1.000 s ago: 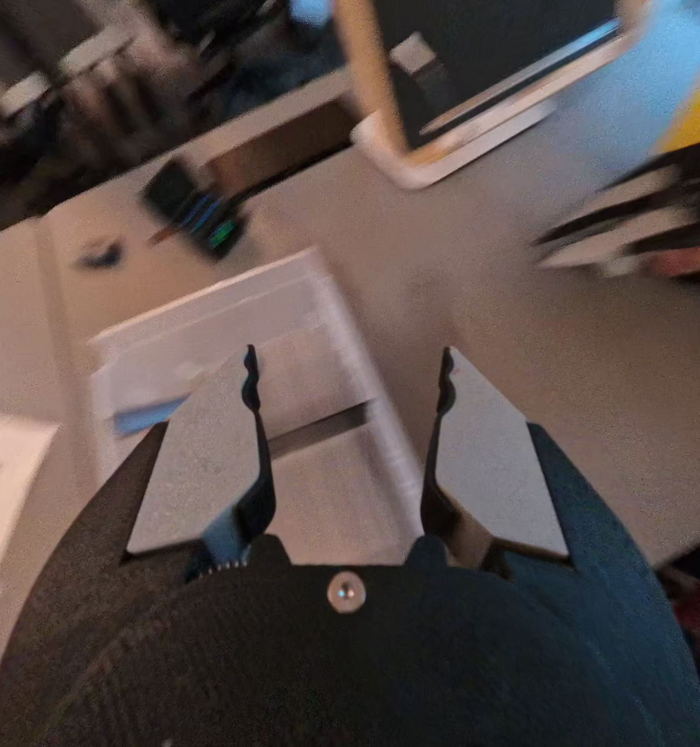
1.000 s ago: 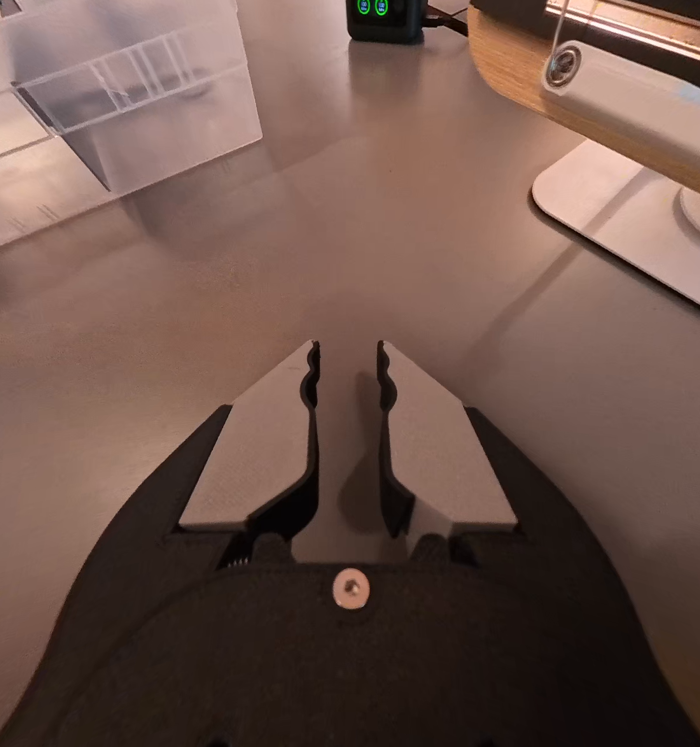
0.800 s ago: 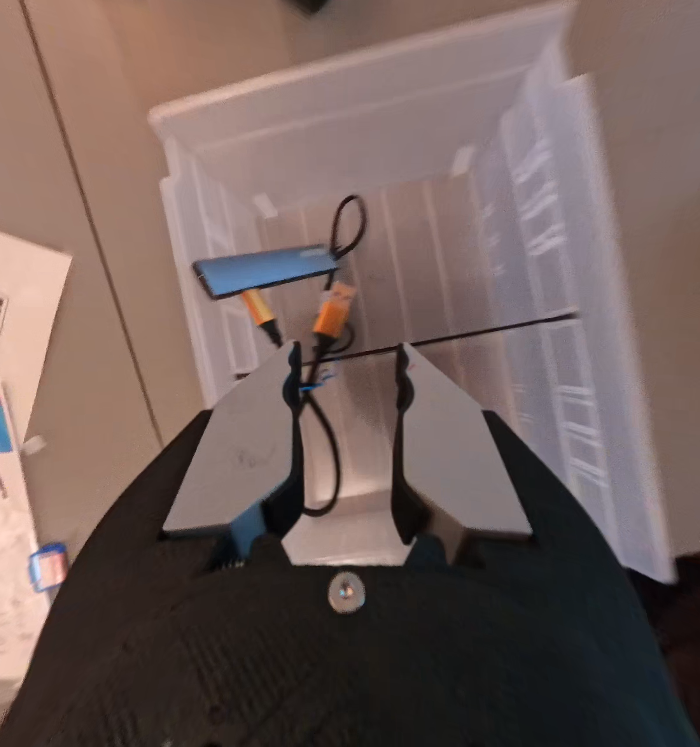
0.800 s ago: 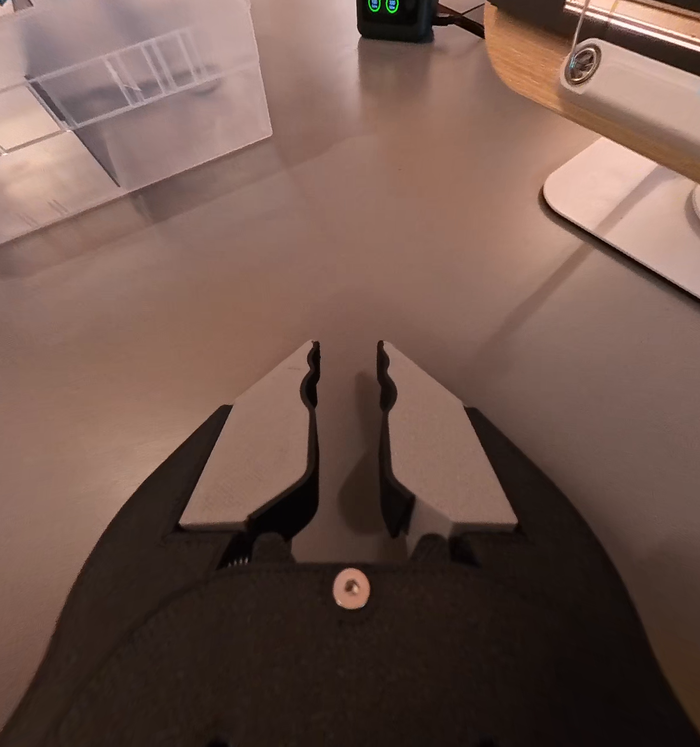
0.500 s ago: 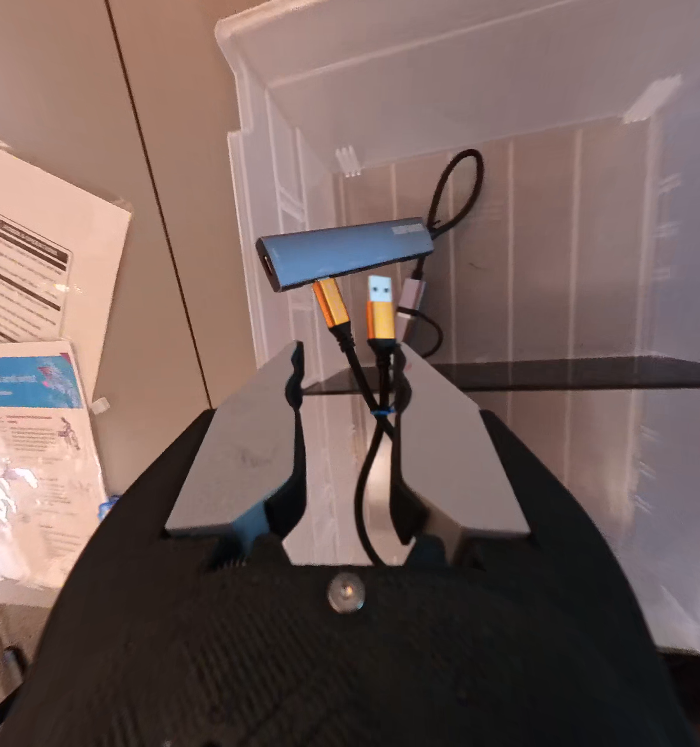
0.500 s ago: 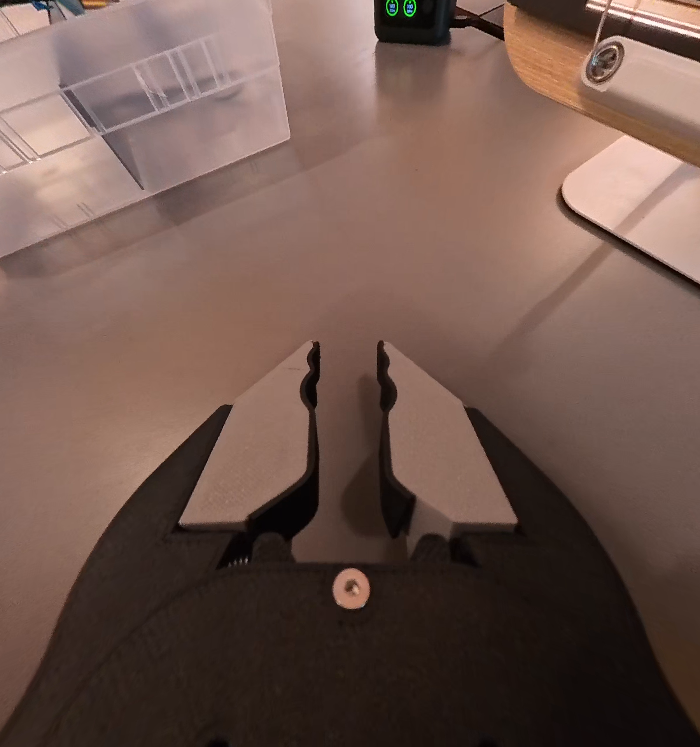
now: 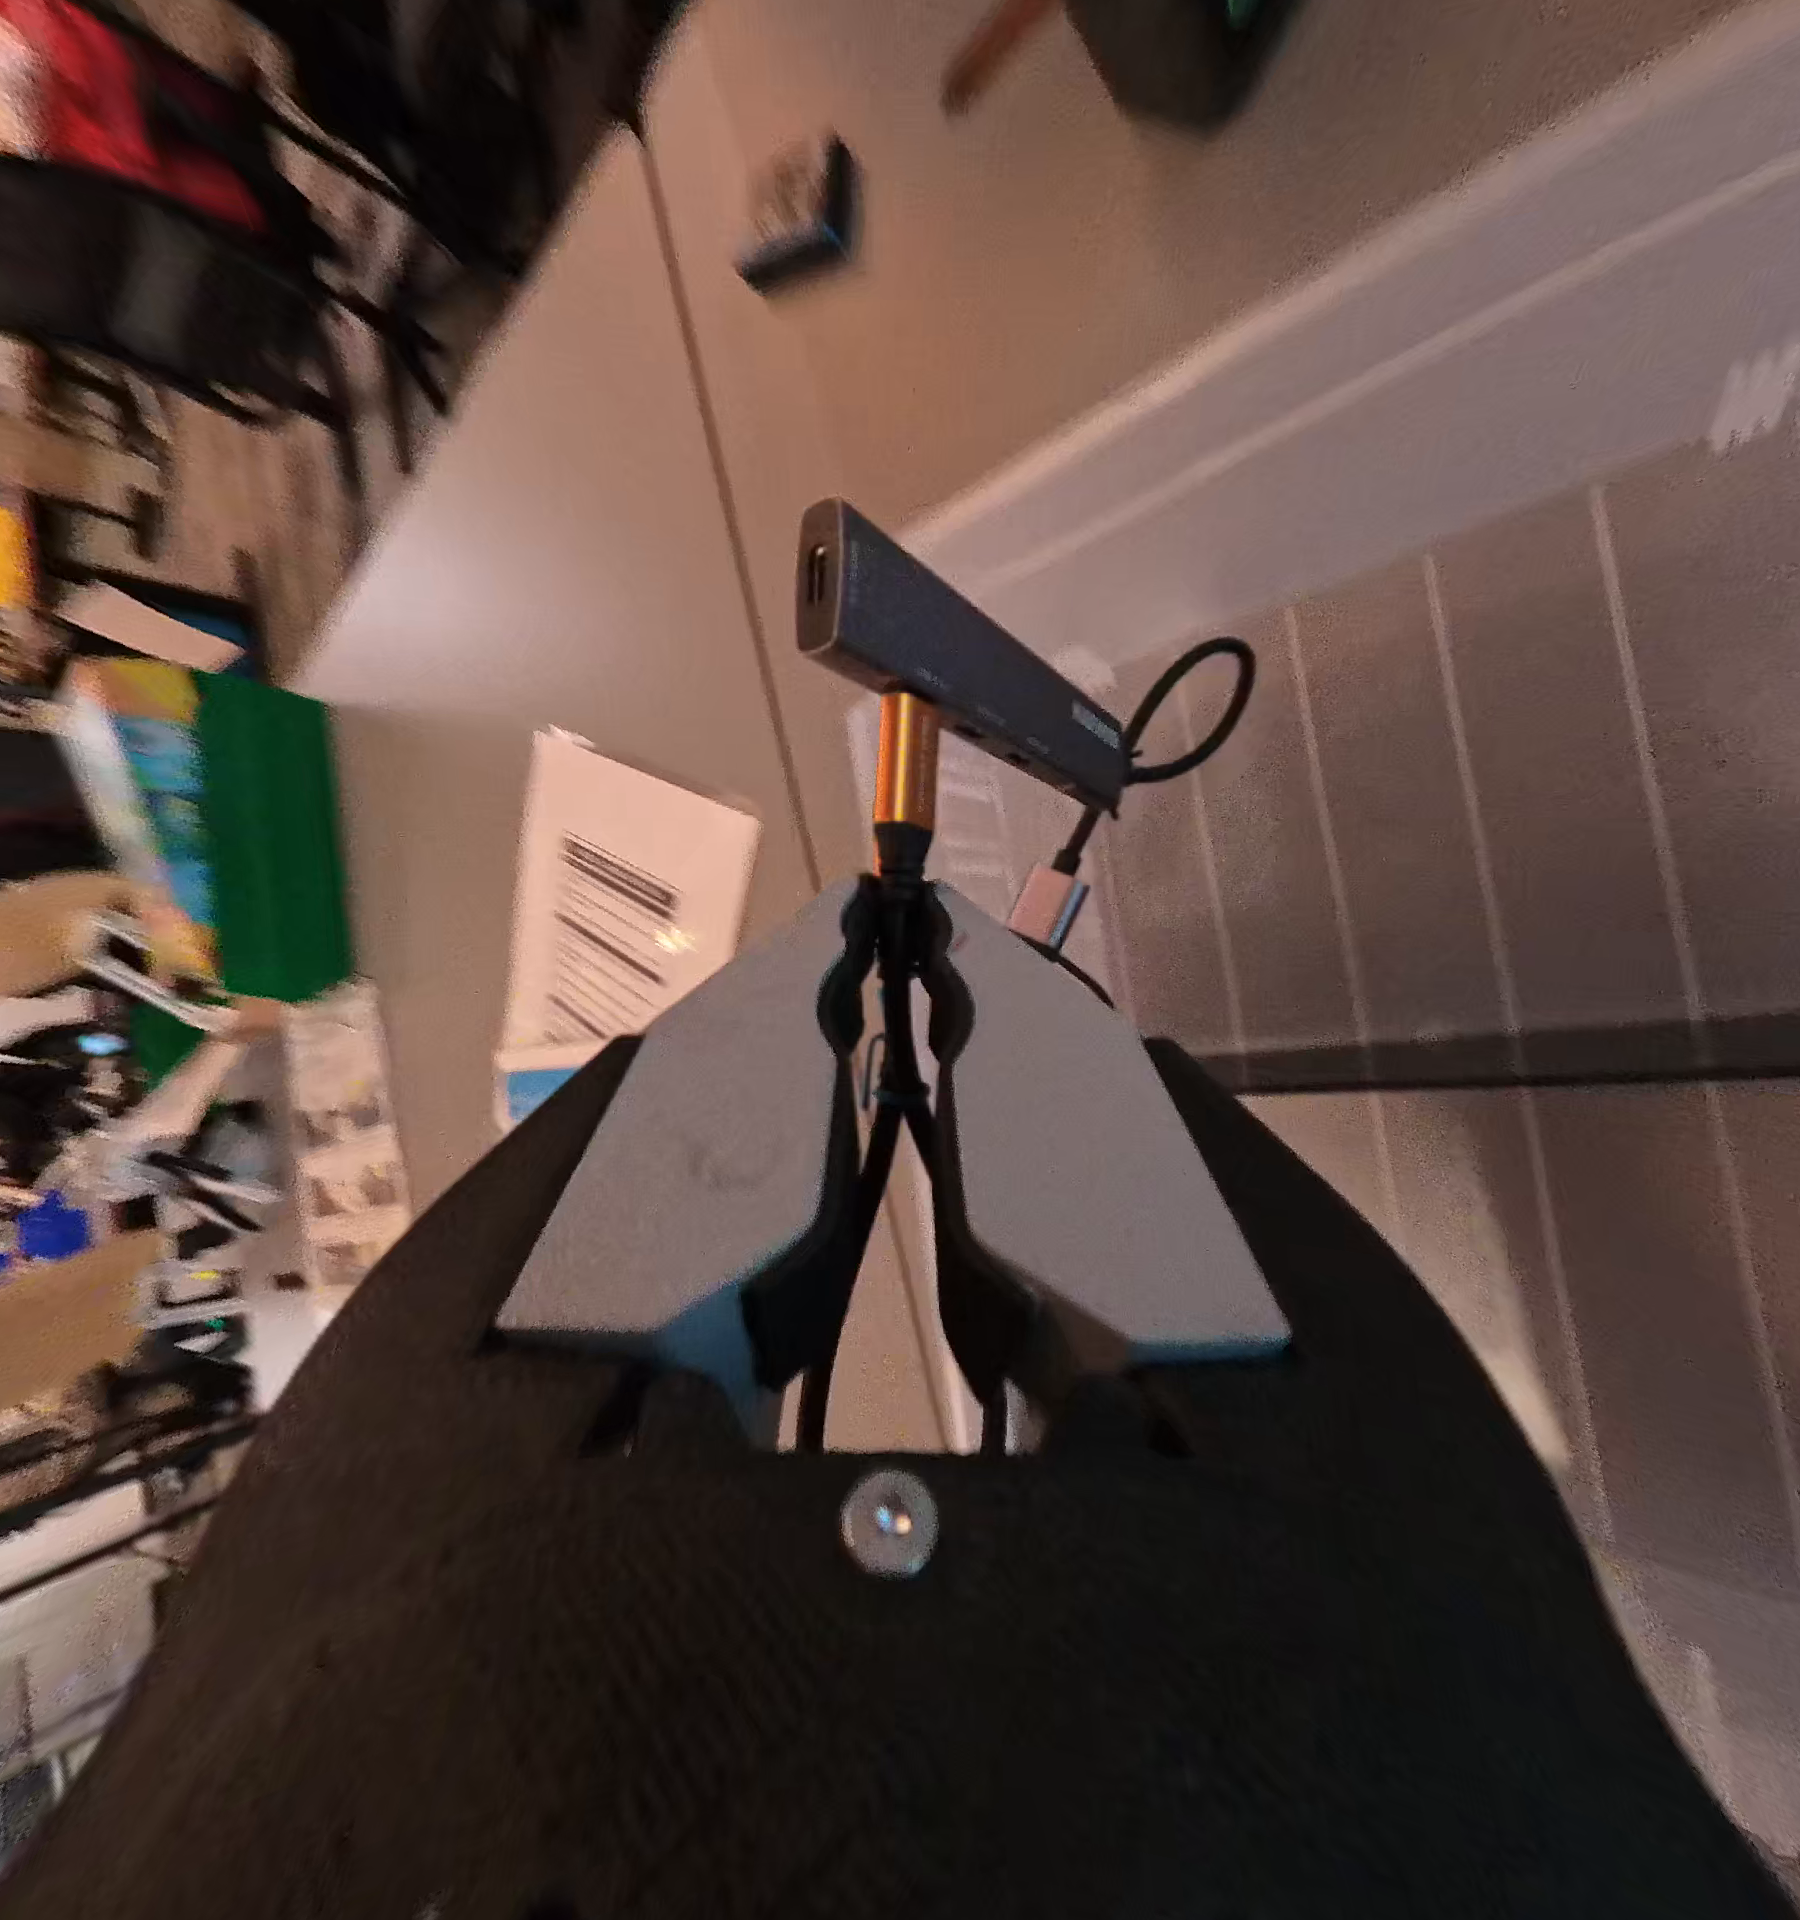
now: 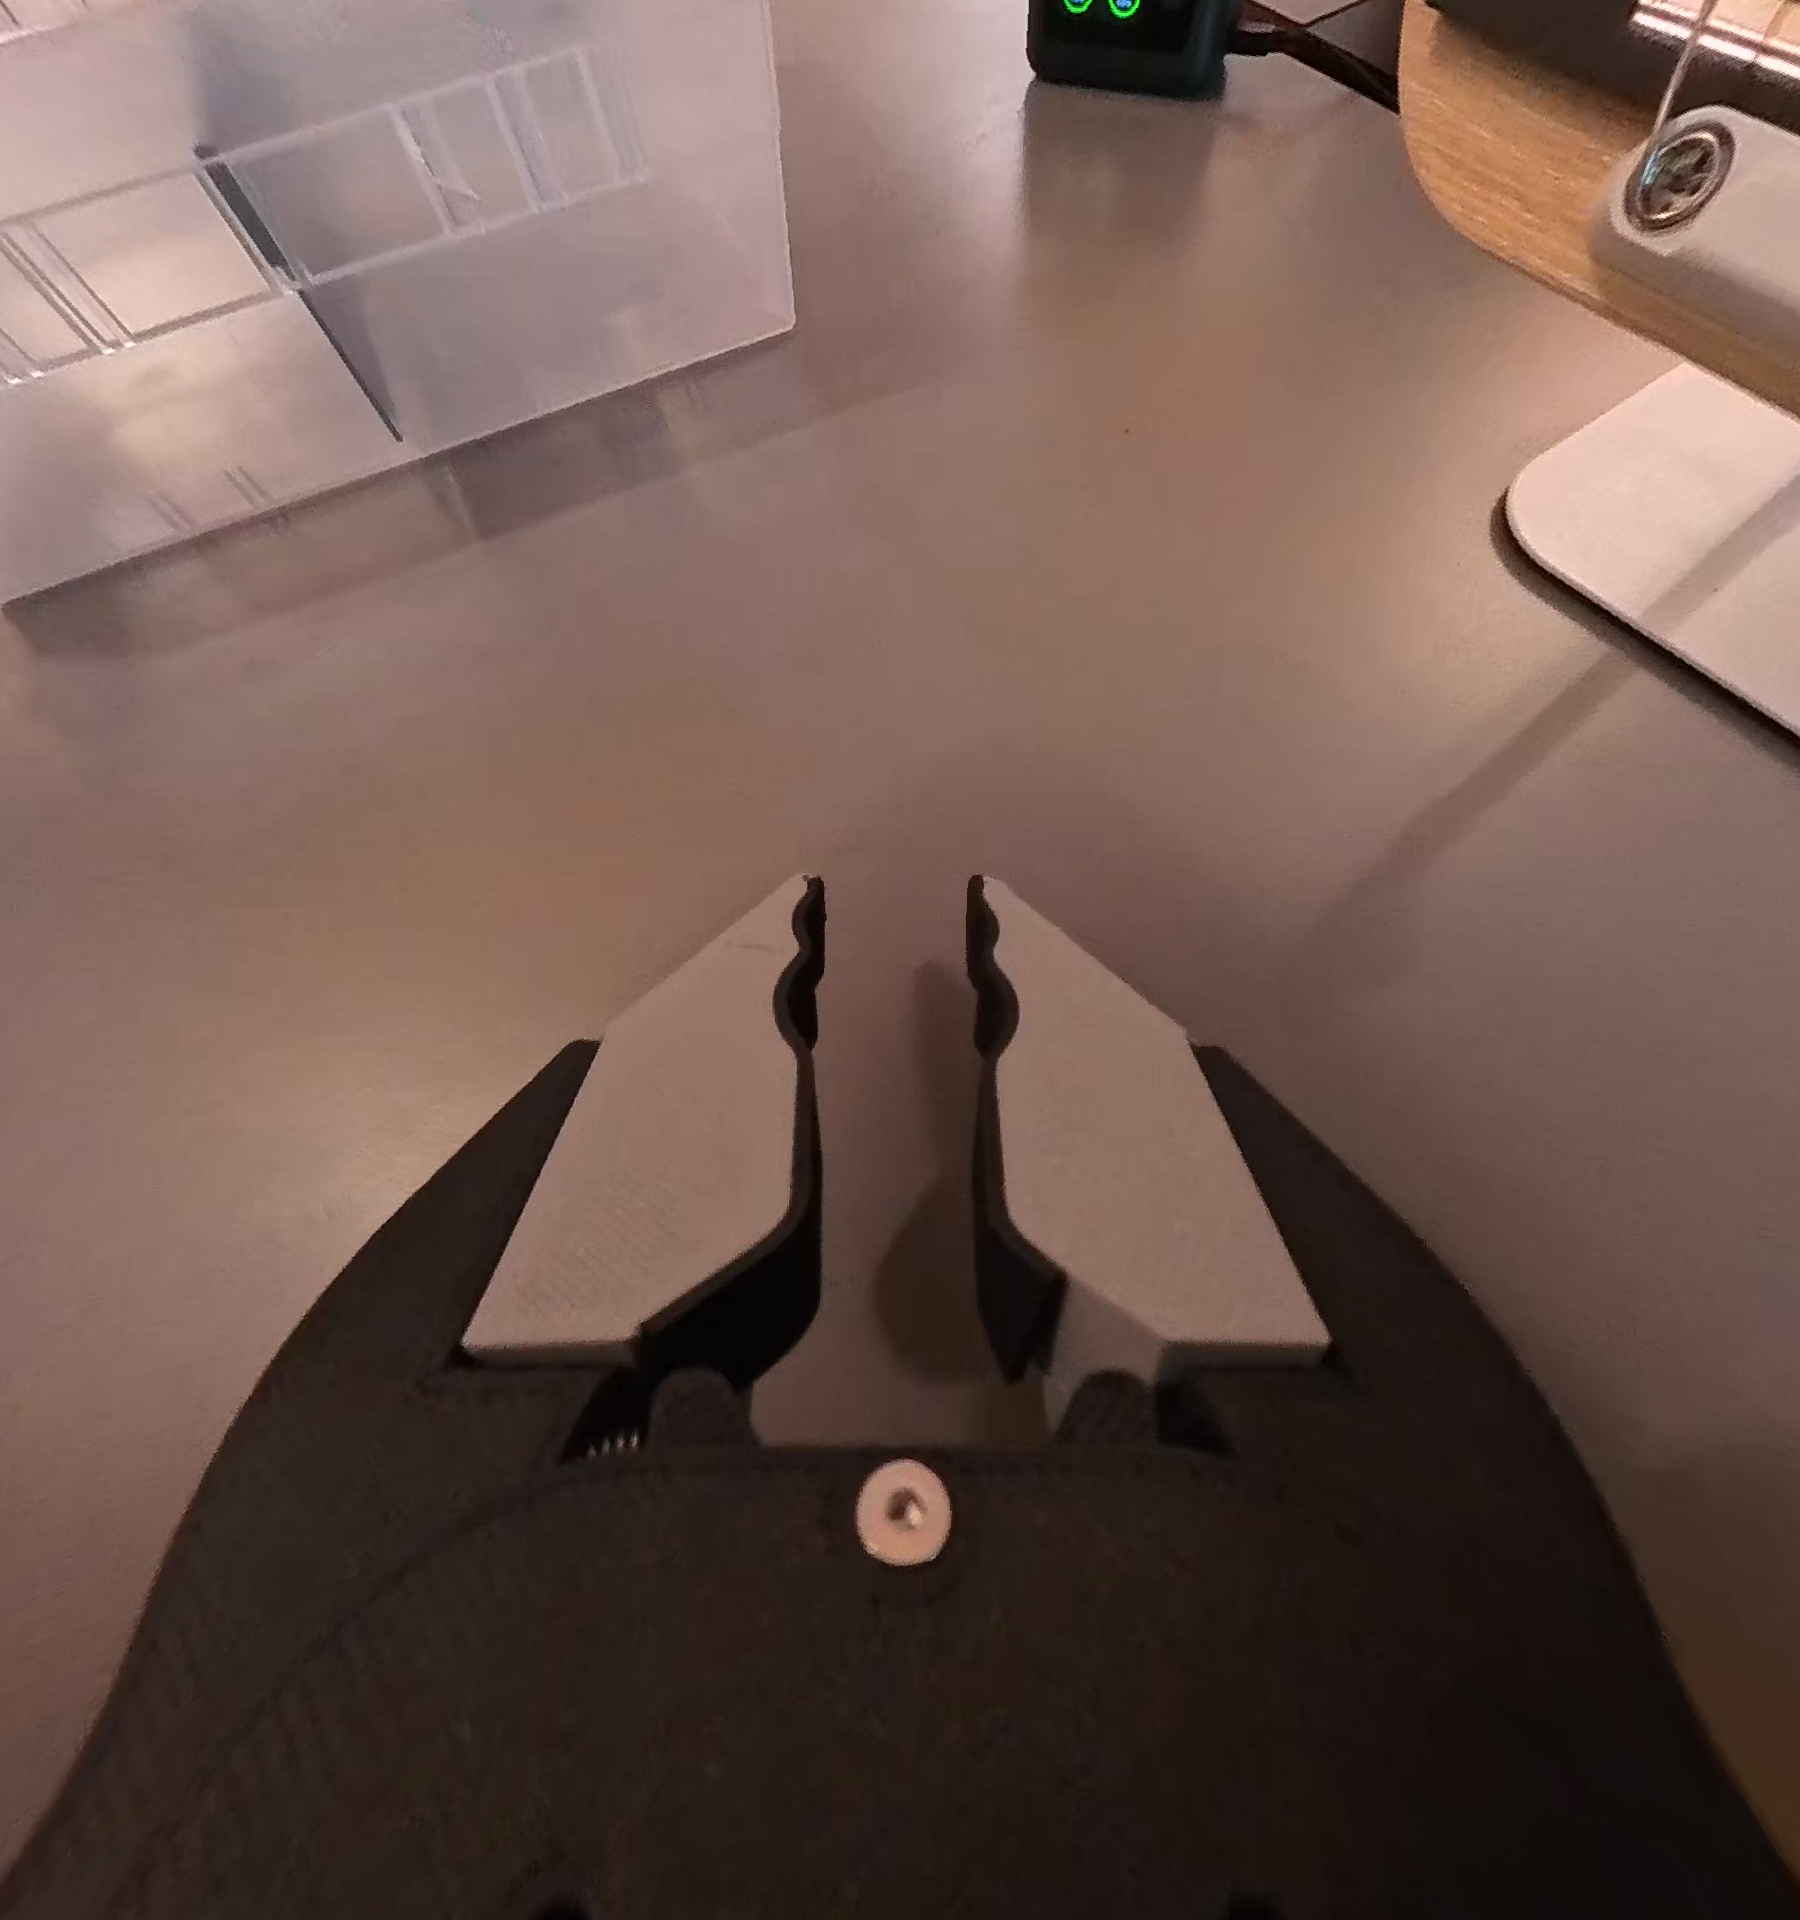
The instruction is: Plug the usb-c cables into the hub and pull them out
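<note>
Translucent plastic bin (image 7: 1498,831), ribbed and partitioned, is the largest item in my left wrist view, and it also stands at the far left of the grey desk (image 8: 875,675) in my right wrist view. Grey desk: bare under my right tongs, with a white stand base (image 8: 1685,582) at the right edge and a small dark device with green lights (image 8: 1124,42) at the far end. White printed sheet (image 7: 626,883): lies left of the bin. Hub (image 7: 958,655): a slim grey bar, lifted clear and tilted, held up only by the cable plugged into it. Its own short black lead (image 7: 1187,717) loops off the far end, with a pinkish plug (image 7: 1052,904) dangling. Cable, orange-sleeved plug (image 7: 901,769): seated in a side port, with two neighbouring ports showing empty. I judge one plug-in done, with the rest of the plugging and all the pulling out still to come. My left tongs (image 7: 891,904): pinched narrow on the black cable just below the orange plug, pointing along it. My right tongs (image 8: 894,894): slightly apart, holding nothing, angled down over the desk, well away from the hub.
</note>
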Demonstrator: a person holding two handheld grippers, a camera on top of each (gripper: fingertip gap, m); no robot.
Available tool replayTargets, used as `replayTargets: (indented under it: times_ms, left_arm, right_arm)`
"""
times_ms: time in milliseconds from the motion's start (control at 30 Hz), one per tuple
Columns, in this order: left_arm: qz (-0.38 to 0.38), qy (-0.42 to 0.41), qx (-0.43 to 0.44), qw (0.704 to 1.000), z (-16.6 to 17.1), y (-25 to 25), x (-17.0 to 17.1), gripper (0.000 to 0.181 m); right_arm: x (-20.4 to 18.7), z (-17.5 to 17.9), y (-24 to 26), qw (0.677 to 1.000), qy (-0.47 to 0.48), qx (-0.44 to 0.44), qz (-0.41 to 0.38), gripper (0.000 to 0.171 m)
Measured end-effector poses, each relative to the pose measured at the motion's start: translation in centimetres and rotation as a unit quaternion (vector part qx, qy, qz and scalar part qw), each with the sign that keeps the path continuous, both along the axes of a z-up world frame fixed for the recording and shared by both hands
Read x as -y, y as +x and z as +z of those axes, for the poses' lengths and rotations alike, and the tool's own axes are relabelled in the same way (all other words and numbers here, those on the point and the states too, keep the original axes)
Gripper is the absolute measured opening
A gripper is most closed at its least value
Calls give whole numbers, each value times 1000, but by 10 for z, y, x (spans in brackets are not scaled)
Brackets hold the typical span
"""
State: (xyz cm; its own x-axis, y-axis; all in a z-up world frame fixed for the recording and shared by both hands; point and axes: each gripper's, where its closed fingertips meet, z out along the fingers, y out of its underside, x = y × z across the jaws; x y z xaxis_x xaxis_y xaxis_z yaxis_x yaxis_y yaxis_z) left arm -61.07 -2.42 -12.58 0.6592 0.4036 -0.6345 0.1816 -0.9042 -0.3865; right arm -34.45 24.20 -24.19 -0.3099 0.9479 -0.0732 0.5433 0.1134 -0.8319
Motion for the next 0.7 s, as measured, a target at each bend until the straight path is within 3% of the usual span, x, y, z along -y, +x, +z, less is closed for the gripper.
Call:
replayTargets:
  times_ms: [33,200,333,467,533,700]
  left_arm:
    - [-12,8,-26,1000,16,2,-6,5]
    - [-106,44,-80,990,75,39,-46,5]
    - [-206,30,-42,977,85,97,-78,5]
    - [-342,-52,40,938,57,180,-101,4]
    - [-399,-118,41,908,38,216,-106,5]
    - [-490,-244,22,836,-6,283,-118,5]
  right_arm:
    - [0,0,0,1000,-4,-1,0,24]
    - [12,17,4,998,-34,-35,29,28]
    - [47,50,16,984,-96,-93,121,34]
    - [86,59,39,964,-115,-82,226,43]
    - [101,63,49,953,-121,-85,265,46]
    - [128,69,70,928,-141,-85,333,77]
